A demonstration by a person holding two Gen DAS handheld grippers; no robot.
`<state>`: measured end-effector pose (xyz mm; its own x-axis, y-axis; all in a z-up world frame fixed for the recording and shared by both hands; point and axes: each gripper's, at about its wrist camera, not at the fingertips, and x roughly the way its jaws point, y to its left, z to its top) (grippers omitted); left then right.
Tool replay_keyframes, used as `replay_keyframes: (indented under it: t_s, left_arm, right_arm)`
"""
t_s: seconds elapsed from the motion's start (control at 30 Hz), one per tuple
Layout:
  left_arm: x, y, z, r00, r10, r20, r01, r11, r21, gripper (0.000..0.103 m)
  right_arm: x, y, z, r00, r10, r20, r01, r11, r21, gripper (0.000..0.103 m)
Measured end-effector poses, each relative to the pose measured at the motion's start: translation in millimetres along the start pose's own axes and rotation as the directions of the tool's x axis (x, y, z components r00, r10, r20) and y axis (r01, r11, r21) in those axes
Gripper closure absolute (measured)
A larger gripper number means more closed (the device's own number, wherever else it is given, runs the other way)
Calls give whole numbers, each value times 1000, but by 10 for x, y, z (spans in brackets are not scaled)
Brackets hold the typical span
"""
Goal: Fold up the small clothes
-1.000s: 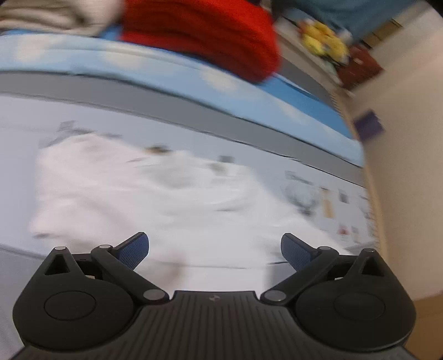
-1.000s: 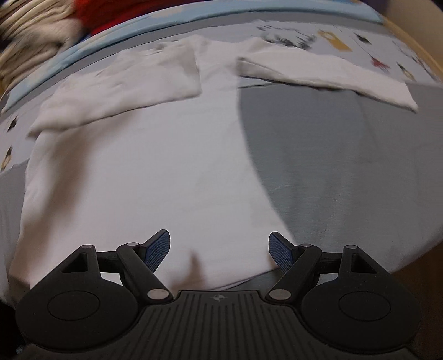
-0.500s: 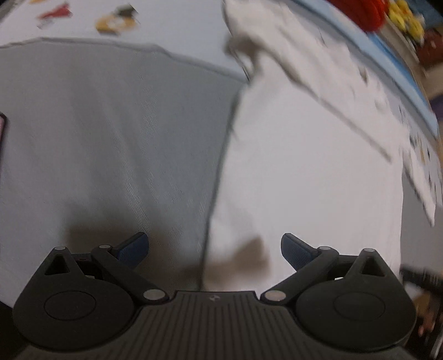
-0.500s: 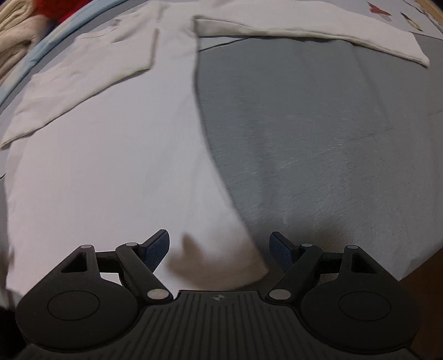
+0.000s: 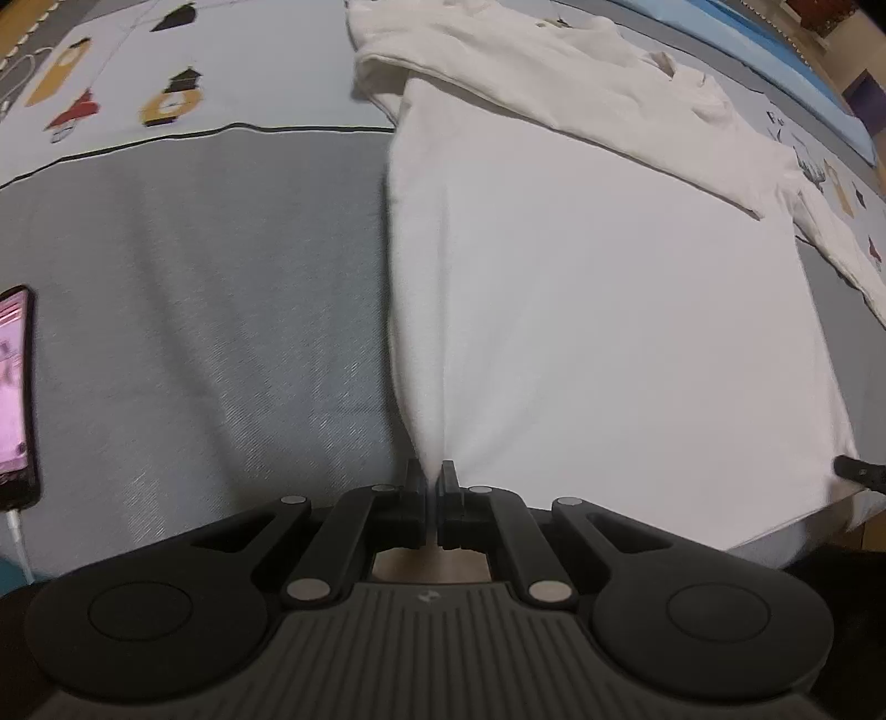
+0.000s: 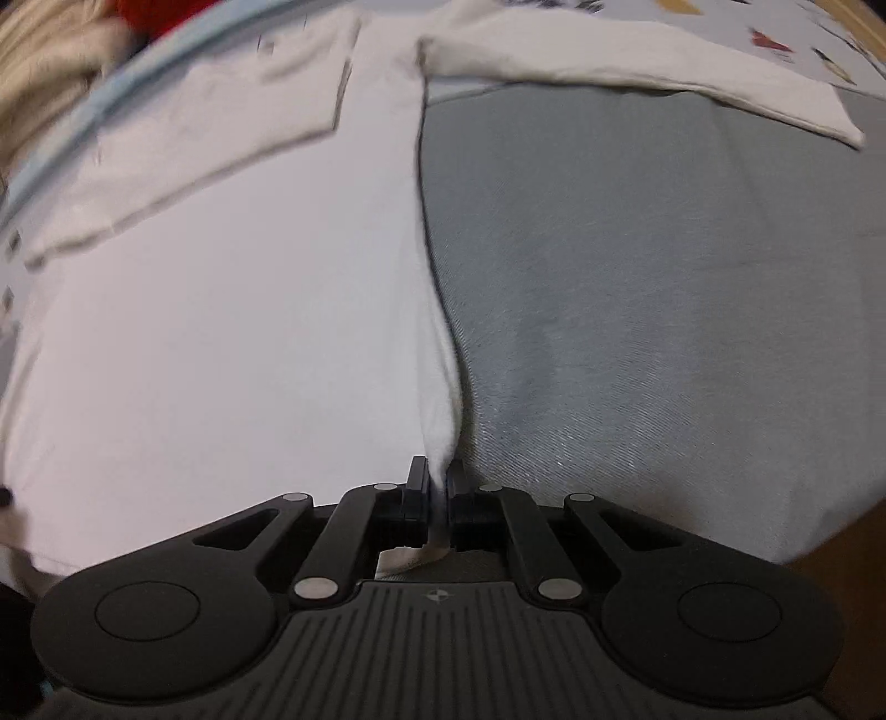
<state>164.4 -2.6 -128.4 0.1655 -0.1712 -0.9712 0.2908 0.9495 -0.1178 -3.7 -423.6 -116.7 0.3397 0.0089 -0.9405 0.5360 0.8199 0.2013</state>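
Note:
A white long-sleeved shirt (image 5: 581,288) lies flat on the grey bedspread (image 5: 194,304), one sleeve folded across its chest. In the left wrist view my left gripper (image 5: 432,476) points steeply down at the shirt's near left corner; its jaws are closing, and the pads pinch the hem into a ridge. In the right wrist view the shirt (image 6: 221,310) fills the left half. My right gripper (image 6: 438,471) is at the near right corner, its jaws closing with white cloth pinched between the pads. The other sleeve (image 6: 637,72) stretches out to the right.
A phone (image 5: 14,387) with a lit screen and a white cable lies on the bedspread at the far left. The bedspread (image 6: 664,277) has cartoon prints along its far band. Beige and red fabric (image 6: 66,39) is piled beyond the shirt. The bed's near edge runs just below both grippers.
Both grippers went from wide open to shut on the shirt's lower hem. The left one swung down from the far side of the bed to the near left corner; the right one dropped slightly.

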Motion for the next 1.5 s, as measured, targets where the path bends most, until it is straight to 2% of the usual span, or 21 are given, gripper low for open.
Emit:
replay_keyframes:
  t_s: [0.1, 0.17, 0.2, 0.23, 0.3, 0.37, 0.47, 0.57, 0.63, 0.77, 0.83, 0.9, 0.97, 1.13, 1.23, 1.27, 1.3, 1.33, 1.37, 1.4, 1.5]
  left_arm:
    - [93, 11, -71, 999, 21, -32, -21, 1000, 8, 99]
    - [239, 80, -105, 999, 11, -37, -12, 1000, -21, 96]
    - [267, 129, -111, 999, 8, -38, -10, 999, -49, 81]
    - [268, 203, -95, 999, -1, -43, -3, 996, -87, 55]
    - [147, 392, -18, 999, -47, 7, 48, 987, -153, 31]
    - [-86, 573, 154, 994, -49, 93, 65, 982, -175, 26]
    - [-475, 765, 682, 975, -64, 213, 98, 984, -152, 26]
    - [-743, 723, 1474, 947, 12, 322, 25, 994, -110, 23]
    - [-751, 532, 2042, 928, 53, 367, -25, 996, -82, 17]
    - [-315, 213, 2981, 928, 98, 358, -99, 995, -15, 17]
    - [29, 48, 3310, 942, 91, 324, -123, 989, 79, 18]
    - [351, -125, 3544, 943, 117, 310, -177, 969, 173, 21]
    - [633, -276, 3660, 940, 134, 314, -216, 946, 243, 21]
    - [1195, -509, 3799, 957, 124, 262, -218, 904, 367, 19]
    - [1353, -607, 3816, 949, 119, 292, -231, 892, 388, 17]
    - [1354, -607, 3829, 946, 94, 309, -214, 898, 384, 22]
    - [1350, -588, 3844, 950, 51, 307, -170, 911, 376, 48]
    - [1330, -556, 3851, 955, -13, 296, -99, 928, 360, 82]
    - [1300, -543, 3835, 950, -33, 311, -75, 941, 330, 82]
    - [1276, -558, 3792, 937, -27, 347, -96, 939, 330, 84]
    - [1232, -522, 3665, 900, -20, 436, -136, 936, 324, 85]
  right_arm:
    - [37, -46, -64, 999, -28, -29, 29, 999, 24, 97]
    - [161, -10, -57, 992, -99, -80, 99, 995, 5, 93]
    - [216, 18, -34, 985, -137, -106, 136, 991, -10, 82]
    - [227, 39, -29, 979, -164, -122, 162, 986, -26, 74]
    - [78, 59, 15, 985, -146, -92, 145, 989, -9, 56]
    - [-202, 32, 116, 996, -76, -46, 77, 997, 2, 55]
    - [-662, 150, 521, 997, 0, 78, 5, 998, -65, 54]
    - [-899, 425, 1180, 975, 48, 216, -16, 989, -149, 48]
    - [-794, 599, 1683, 957, 63, 283, -10, 983, -185, 47]
    - [-205, 942, 2577, 939, 87, 332, -28, 983, -179, 47]
    - [164, 1068, 2877, 941, 75, 329, -12, 982, -187, 47]
    - [532, 1175, 3141, 947, 47, 319, 22, 978, -210, 48]
    - [849, 1247, 3304, 952, 24, 304, 47, 973, -224, 48]
    - [1454, 1486, 3506, 963, 14, 270, 75, 946, -315, 47]
    - [1750, 1701, 3551, 972, 1, 236, 96, 913, -398, 45]
    - [1809, 1757, 3554, 971, -10, 239, 111, 904, -413, 43]
    - [1876, 1801, 3546, 969, -22, 244, 127, 897, -423, 45]
    - [1931, 1830, 3538, 965, -31, 259, 143, 892, -428, 48]
    - [1944, 1846, 3509, 956, -22, 293, 155, 885, -439, 60]
    - [1927, 1853, 3492, 947, -16, 321, 168, 877, -451, 80]
    - [1783, 1728, 3489, 918, 23, 396, 140, 915, -379, 94]
